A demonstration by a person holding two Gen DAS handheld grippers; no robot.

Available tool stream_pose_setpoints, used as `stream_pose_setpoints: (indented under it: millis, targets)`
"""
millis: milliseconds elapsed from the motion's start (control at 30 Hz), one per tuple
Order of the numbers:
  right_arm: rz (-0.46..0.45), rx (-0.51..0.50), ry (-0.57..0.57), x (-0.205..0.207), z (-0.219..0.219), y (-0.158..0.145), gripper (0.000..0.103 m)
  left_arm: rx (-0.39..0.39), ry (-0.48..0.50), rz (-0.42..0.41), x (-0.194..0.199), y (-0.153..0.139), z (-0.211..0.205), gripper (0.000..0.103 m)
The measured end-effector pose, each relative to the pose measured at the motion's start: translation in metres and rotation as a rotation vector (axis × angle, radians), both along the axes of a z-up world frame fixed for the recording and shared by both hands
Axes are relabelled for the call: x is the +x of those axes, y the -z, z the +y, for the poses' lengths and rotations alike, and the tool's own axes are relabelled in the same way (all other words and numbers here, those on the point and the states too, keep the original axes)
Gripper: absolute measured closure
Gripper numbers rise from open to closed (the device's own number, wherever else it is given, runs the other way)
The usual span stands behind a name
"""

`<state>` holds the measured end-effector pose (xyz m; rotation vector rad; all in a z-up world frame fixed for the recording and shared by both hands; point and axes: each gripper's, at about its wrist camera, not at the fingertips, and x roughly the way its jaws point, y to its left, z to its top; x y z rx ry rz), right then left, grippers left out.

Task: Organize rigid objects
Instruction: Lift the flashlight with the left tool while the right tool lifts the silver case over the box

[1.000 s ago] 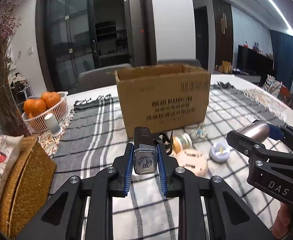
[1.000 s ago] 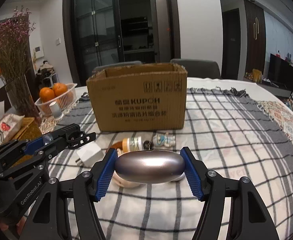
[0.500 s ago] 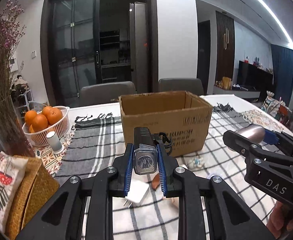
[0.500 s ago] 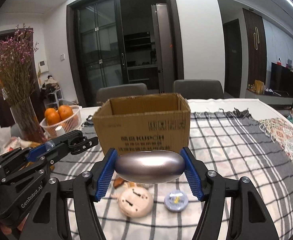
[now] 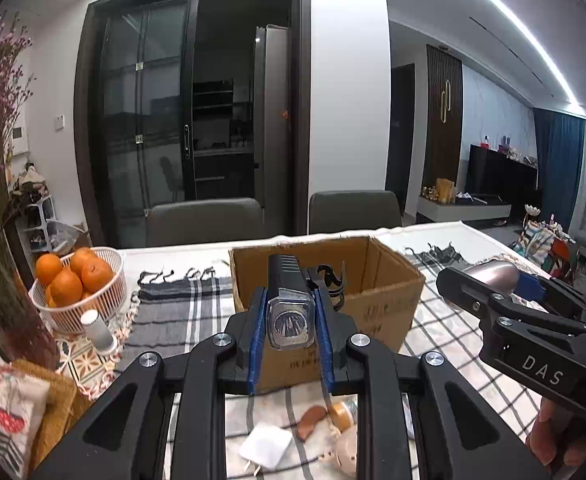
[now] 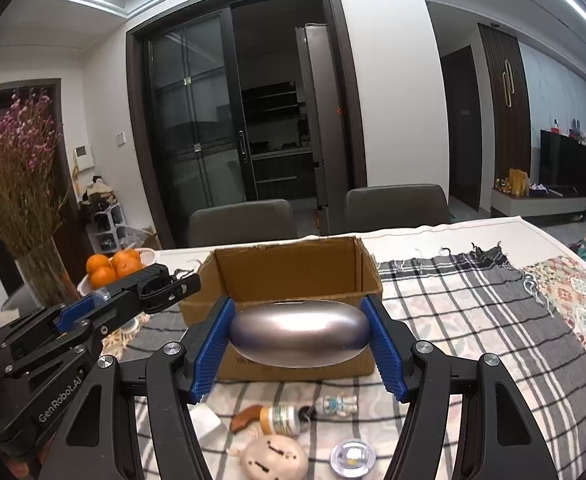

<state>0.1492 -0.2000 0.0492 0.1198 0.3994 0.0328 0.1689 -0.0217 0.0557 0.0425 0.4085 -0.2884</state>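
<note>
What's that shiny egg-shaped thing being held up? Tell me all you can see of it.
The silver oval object is smooth, glossy and metallic-looking, seamless from here. It lies sideways, clamped at both ends between the blue ribbed pads of the right gripper, held in the air in front of the open cardboard box, touching nothing else.

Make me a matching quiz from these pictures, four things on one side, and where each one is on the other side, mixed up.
Things:
1. black flashlight
2. silver oval case
3. oranges
4. white charger plug

Places:
A. in the white basket
B. lying on the checked cloth in front of the cardboard box
C. clamped in the left tool
D. clamped in the right tool

Pairs: 1-C, 2-D, 3-A, 4-B
</note>
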Motion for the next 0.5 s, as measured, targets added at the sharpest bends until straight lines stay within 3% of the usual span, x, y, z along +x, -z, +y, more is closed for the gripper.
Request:
stream_pose_setpoints:
  millis: [500]
  targets:
    - [0.012, -0.039, -0.037, 0.065, -0.001, -0.022, 0.037, 0.004, -0.033, 0.018, 0.058, -0.013, -0.005, 0.079]
